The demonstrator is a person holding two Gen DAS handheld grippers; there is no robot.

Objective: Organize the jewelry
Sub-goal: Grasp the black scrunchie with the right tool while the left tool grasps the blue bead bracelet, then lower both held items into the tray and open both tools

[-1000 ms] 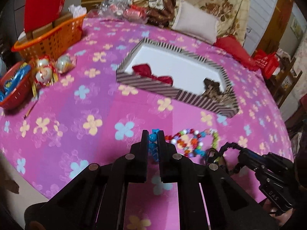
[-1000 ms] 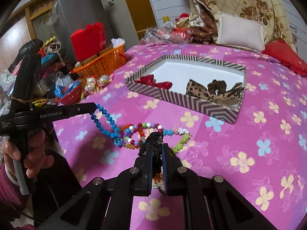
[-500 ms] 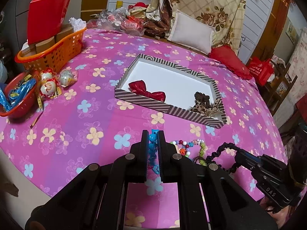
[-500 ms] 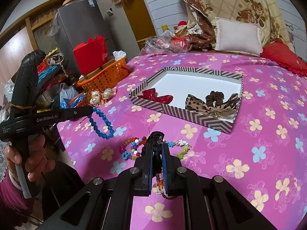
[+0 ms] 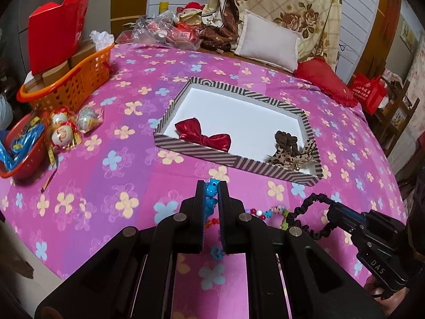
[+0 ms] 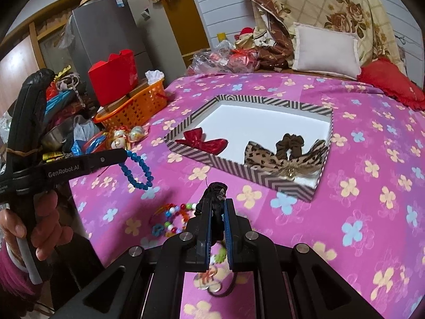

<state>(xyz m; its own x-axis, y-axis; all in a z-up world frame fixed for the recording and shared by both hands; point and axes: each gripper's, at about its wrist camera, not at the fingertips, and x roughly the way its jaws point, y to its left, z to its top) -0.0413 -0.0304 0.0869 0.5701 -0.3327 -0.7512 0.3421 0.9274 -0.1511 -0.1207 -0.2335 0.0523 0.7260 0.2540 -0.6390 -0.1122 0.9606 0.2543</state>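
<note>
My left gripper (image 5: 211, 186) is shut on a blue bead bracelet (image 5: 211, 192), which hangs in the air as a loop in the right wrist view (image 6: 138, 170). My right gripper (image 6: 216, 202) is shut on a black hair tie (image 6: 217, 194), seen as a black loop in the left wrist view (image 5: 305, 212). A striped box (image 5: 233, 159) lies ahead on the pink flowered cloth; it holds a red bow (image 5: 203, 135) and a leopard bow (image 5: 292, 154) with a brown scrunchie (image 6: 289, 143). A multicoloured bead string (image 6: 170, 219) lies on the cloth below both grippers.
An orange basket (image 5: 69, 82) with a red box (image 5: 55, 32) stands at the far left, next to wrapped eggs (image 5: 63, 133) and a red bowl (image 5: 21, 148). Pillows (image 5: 268, 40) and a red cushion (image 5: 324, 79) lie behind the box. The cloth's edge runs along the left front.
Both grippers have risen off the cloth. The blue bracelet has come free of the multicoloured beads and now hangs from the left gripper; the black hair tie has lifted with the right.
</note>
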